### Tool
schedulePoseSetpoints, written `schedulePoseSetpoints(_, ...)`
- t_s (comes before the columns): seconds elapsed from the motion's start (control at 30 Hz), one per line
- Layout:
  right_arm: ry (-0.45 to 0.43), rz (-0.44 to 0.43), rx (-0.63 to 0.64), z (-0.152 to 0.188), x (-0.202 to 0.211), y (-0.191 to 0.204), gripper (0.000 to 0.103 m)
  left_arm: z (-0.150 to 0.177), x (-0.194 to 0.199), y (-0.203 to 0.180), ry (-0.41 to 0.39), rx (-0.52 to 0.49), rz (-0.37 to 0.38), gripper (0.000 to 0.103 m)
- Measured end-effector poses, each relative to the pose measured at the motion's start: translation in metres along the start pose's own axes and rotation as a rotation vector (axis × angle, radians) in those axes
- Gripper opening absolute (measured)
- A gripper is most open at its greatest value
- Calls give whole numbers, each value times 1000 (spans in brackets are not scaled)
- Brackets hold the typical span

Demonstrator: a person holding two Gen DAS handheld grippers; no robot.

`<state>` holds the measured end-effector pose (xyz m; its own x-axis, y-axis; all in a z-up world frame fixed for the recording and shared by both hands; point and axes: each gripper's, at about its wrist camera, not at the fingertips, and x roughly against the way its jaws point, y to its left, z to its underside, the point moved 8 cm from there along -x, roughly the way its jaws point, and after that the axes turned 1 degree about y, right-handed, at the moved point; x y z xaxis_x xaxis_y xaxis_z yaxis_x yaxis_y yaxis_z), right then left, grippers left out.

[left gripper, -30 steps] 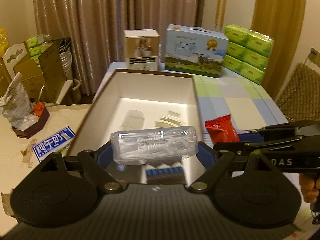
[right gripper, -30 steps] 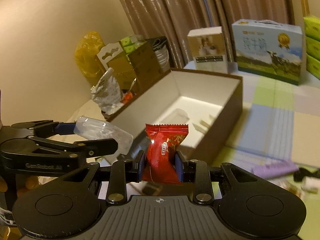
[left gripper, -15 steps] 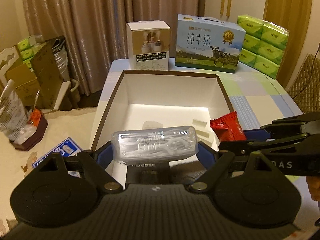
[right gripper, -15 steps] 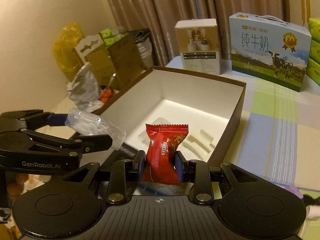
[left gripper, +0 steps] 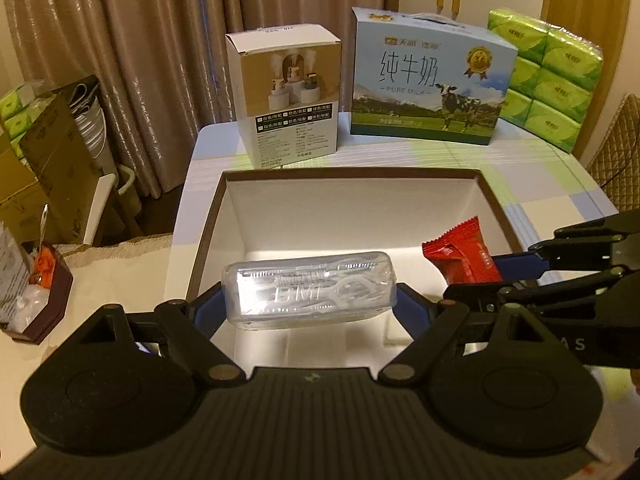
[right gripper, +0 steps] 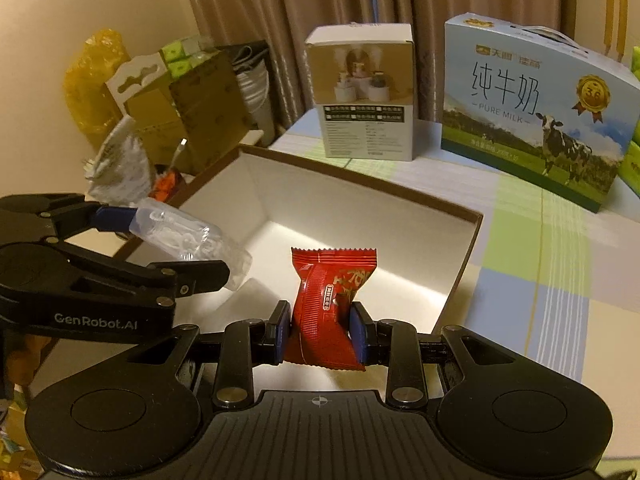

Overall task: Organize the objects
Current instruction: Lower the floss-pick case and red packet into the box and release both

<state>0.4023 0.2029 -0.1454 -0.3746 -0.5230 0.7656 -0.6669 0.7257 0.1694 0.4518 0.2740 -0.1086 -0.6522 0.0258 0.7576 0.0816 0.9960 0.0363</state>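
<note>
My left gripper (left gripper: 310,306) is shut on a clear plastic case (left gripper: 310,288) marked BM, held crosswise over the near end of an open brown box (left gripper: 208,220) with a white inside. My right gripper (right gripper: 320,334) is shut on a red candy wrapper (right gripper: 330,304), upright between the blue pads, also above the box (right gripper: 464,256). In the left wrist view the candy (left gripper: 460,258) and the right gripper (left gripper: 496,270) hang at the right over the box. The right wrist view shows the case (right gripper: 188,240) in the left gripper (right gripper: 180,246) at the left.
Behind the box on the checked tablecloth (left gripper: 560,184) stand a white carton (left gripper: 286,96), a blue milk carton (left gripper: 430,76) and stacked green tissue packs (left gripper: 548,76). Cardboard boxes (left gripper: 48,172) and a small tray of clutter (left gripper: 36,292) sit left of the table.
Both grippers have moved forward and down with their objects, from before the box's near edge to over its inside. The box and the cartons behind it now look nearer.
</note>
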Motion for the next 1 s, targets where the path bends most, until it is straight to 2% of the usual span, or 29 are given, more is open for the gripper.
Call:
schedulePoseSetpoints(0.3,39,45,39,-13,-25,-17,29,-20,-50,2,41,-14,13,84)
schedulePoseSetpoints(0.5,64,52,63,-14,-35,-21,29,-21,-75,0,83,-36,7,85)
schedulePoseSetpoints(0.93,34,24,60,-21,-40,-23,29,-29,-76,8,71,-30,-14,89)
schedulePoseSetpoints(1.0,21,34,66,-22,-39,-22,35,-29,-72,11,68,-24,-11,89)
